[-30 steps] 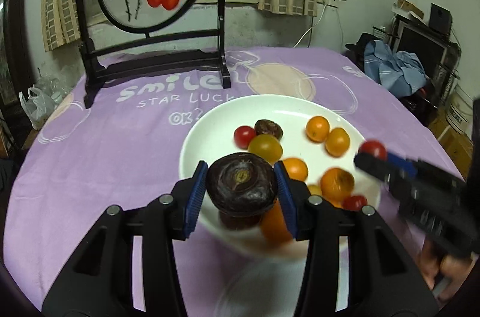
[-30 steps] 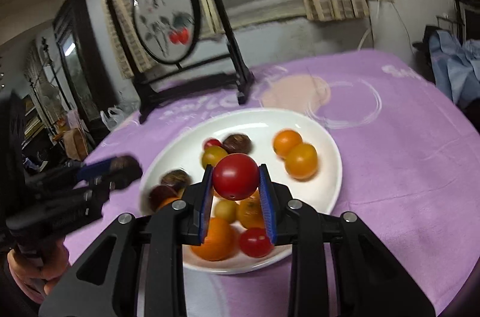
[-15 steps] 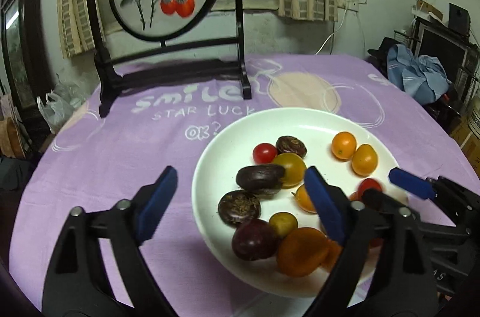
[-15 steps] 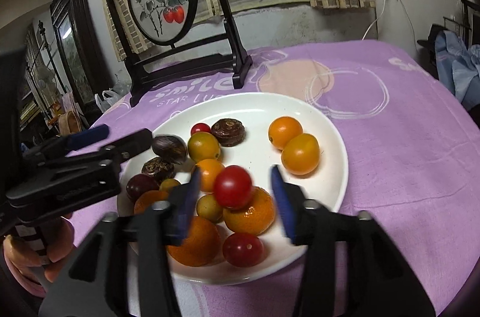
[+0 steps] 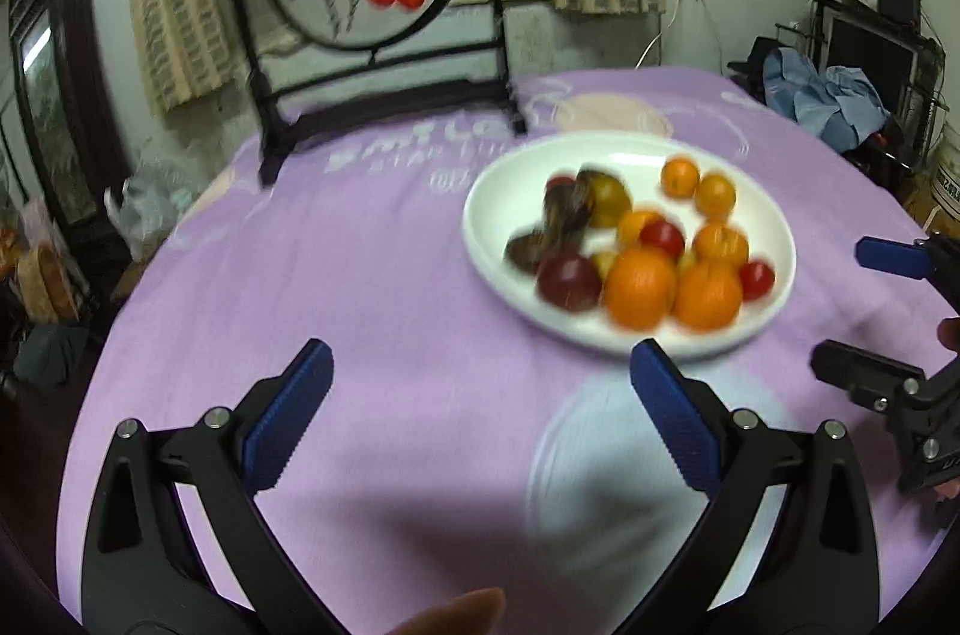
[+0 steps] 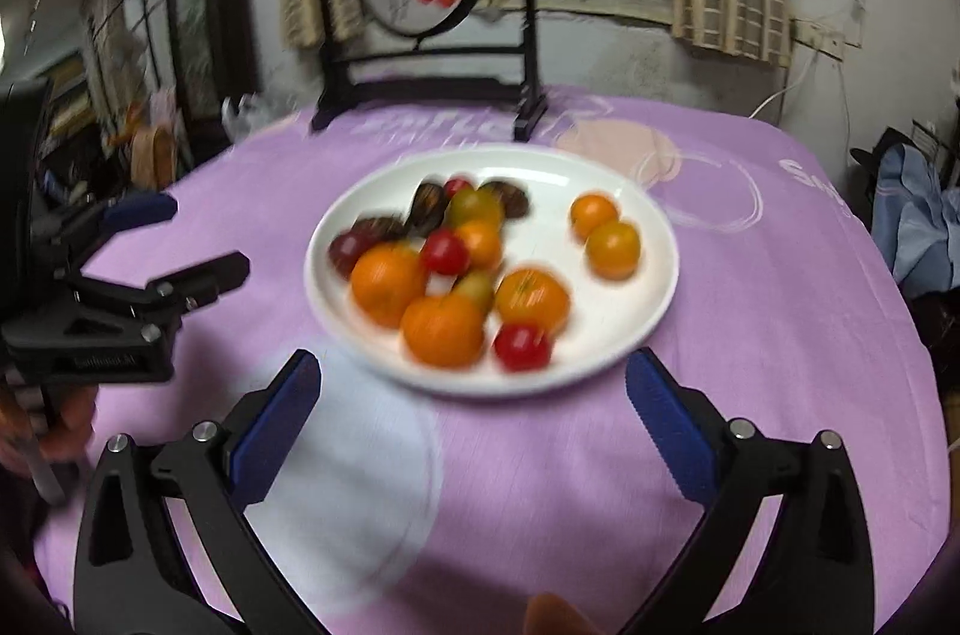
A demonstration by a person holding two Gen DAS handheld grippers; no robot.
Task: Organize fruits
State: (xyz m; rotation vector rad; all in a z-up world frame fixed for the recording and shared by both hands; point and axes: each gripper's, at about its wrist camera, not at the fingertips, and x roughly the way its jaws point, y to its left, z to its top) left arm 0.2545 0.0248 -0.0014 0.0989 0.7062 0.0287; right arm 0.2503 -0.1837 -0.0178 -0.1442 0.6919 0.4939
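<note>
Right wrist view shows my right hand-held gripper (image 6: 471, 395) opening with nothing between its pads, so I should keep clear of the plate (image 6: 654, 311) of fruits (image 6: 444, 329).

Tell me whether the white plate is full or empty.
Partly full. The white plate holds a cluster of oranges, tomatoes and dark fruits toward one side; bare white shows along its far rim and right edge.

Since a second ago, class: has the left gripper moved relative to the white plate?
Yes. The left gripper has drawn back toward the camera side, off the white plate; its jaws are opening with nothing between them, and the dark fruit lies on the plate.
</note>
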